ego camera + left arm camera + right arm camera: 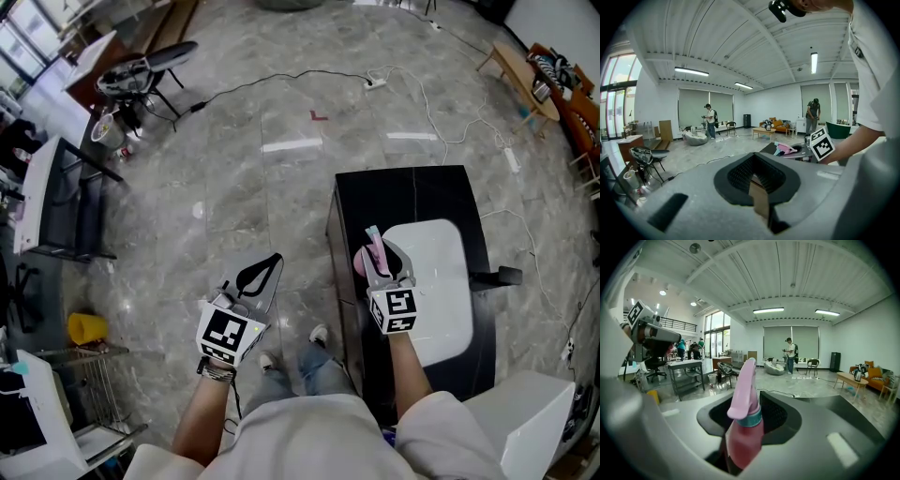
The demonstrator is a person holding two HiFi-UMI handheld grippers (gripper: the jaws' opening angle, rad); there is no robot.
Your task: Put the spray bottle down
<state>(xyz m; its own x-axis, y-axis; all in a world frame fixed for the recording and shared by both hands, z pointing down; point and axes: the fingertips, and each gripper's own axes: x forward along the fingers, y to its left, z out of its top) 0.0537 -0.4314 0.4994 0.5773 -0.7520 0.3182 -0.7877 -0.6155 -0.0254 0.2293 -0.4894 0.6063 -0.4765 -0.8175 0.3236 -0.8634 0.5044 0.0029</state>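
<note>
Spray bottle [744,437]: pink one with a teal collar, sitting right between the fingers of the right gripper [382,272], so it's not down yet.
Right fingers: clamped on the bottle's body. The spray head pokes out past the fingertips.
Left fingers: the left gripper [262,277] looks pinched together at the tips with nothing in it. It's off to the side over the floor, well apart from the bottle.
Long axis: runs pretty much along the right fingers, base back near the gripper body and nozzle end out front, pointing away from the person and tipped up a bit.
Under the fingers: the black table [375,192] is directly below. A white panel [441,281] lies on it just to the right of the fingertips.
Contact: can't tell if the base is touching the table, but it looks like it's hanging just above.
Nearer hand: the right one, no contest, since it's already got the bottle.
What the move turns on (my read): the table is below the fingers, not ahead of them, so it's a straight drop. The bottle probably wants tipping more upright so the base meets the top flat.
Risk: let go while it's leaning and it'll likely flop onto its side.
</note>
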